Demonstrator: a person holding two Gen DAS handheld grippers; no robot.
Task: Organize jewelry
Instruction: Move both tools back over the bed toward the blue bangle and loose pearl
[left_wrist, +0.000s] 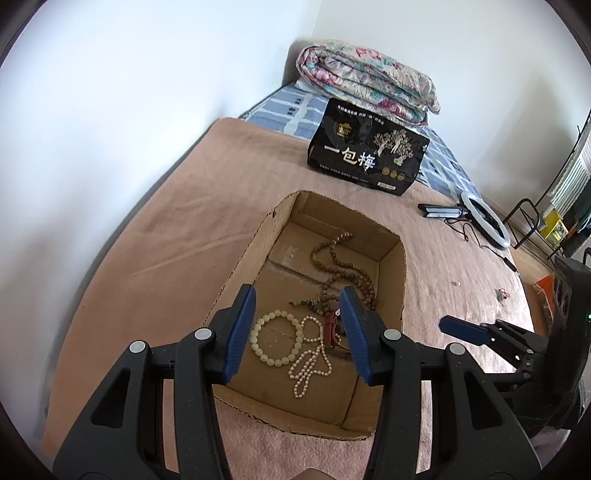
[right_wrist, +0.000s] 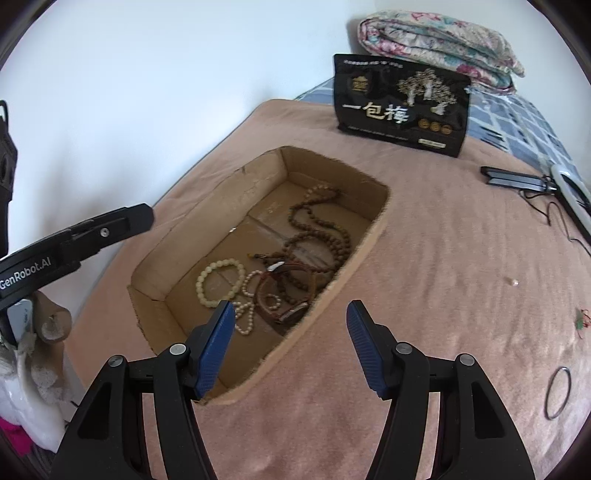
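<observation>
An open cardboard box (left_wrist: 391, 266) (right_wrist: 369, 225) sits on a pink blanket. Inside lie a cream bead bracelet (left_wrist: 275, 338) (right_wrist: 218, 280), a small pearl strand (left_wrist: 310, 358) (right_wrist: 245, 314), a long brown bead necklace (left_wrist: 340, 266) (right_wrist: 317, 229) and a red-brown item (left_wrist: 330, 328) (right_wrist: 288, 295). My left gripper (left_wrist: 297, 299) is open and empty above the box's near half. My right gripper (right_wrist: 291, 312) is open and empty over the box's right wall. On the blanket lie a black ring (right_wrist: 558, 393), a small pearl (right_wrist: 513, 283) and a green-red trinket (right_wrist: 580, 320) (left_wrist: 502, 294).
A black snack bag (left_wrist: 369, 151) (right_wrist: 400, 103) stands behind the box, with a folded floral quilt (left_wrist: 369, 81) (right_wrist: 439, 44) beyond it. A ring light with cable (left_wrist: 484, 221) (right_wrist: 569, 192) lies at the right. A white wall runs along the left.
</observation>
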